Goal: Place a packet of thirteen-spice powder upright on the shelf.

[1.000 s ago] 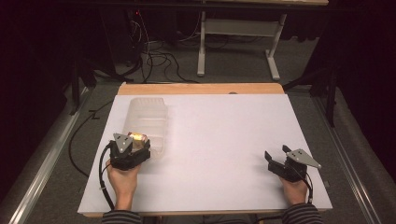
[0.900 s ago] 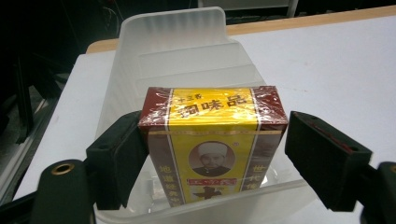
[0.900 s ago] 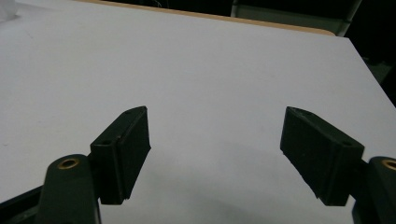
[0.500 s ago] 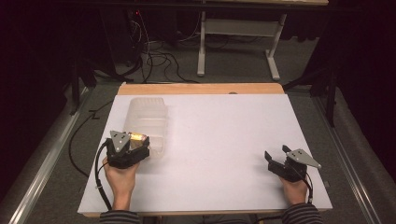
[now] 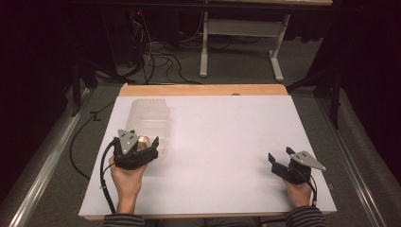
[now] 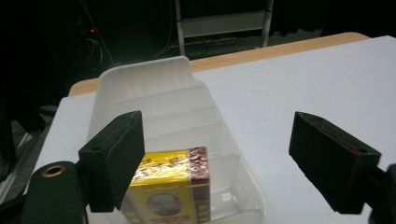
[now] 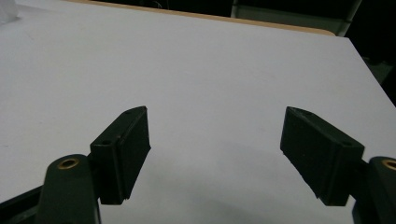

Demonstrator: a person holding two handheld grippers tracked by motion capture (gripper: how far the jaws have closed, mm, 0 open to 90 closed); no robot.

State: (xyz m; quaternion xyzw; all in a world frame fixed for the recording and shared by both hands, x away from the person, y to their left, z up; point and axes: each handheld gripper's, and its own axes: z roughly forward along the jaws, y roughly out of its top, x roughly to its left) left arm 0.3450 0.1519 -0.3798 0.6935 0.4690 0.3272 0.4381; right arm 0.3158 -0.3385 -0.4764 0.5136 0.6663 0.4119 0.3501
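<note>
**Box set in the tray, left fingers let go**

The yellow and red box (image 6: 168, 186) stands in the nearest compartment of the clear plastic tray (image 6: 154, 93), which lies at the left side of the white worktop (image 5: 227, 142). In the left gripper view the box sits upright against the tray's near end, with the remaining compartments beyond it bare.

The left gripper (image 5: 142, 149) hovers just over the near end of the tray. Its jaws have just been opening, and they now stand wide apart: one of its fingers (image 6: 114, 154) is just in front of the box's left edge, the other is well off to the right over the bare worktop, and neither presses on the box. Nothing is held.

The right gripper (image 5: 280, 161) rests near the right front corner of the worktop, well apart from the tray. Its fingers (image 7: 122, 149) are spread wide with only the bare white surface between them.

Judged from how things lie, the placing step looks done: the box is in the tray and released. What seems left is to draw the left gripper clear. No other things to load are in sight on the worktop.
</note>
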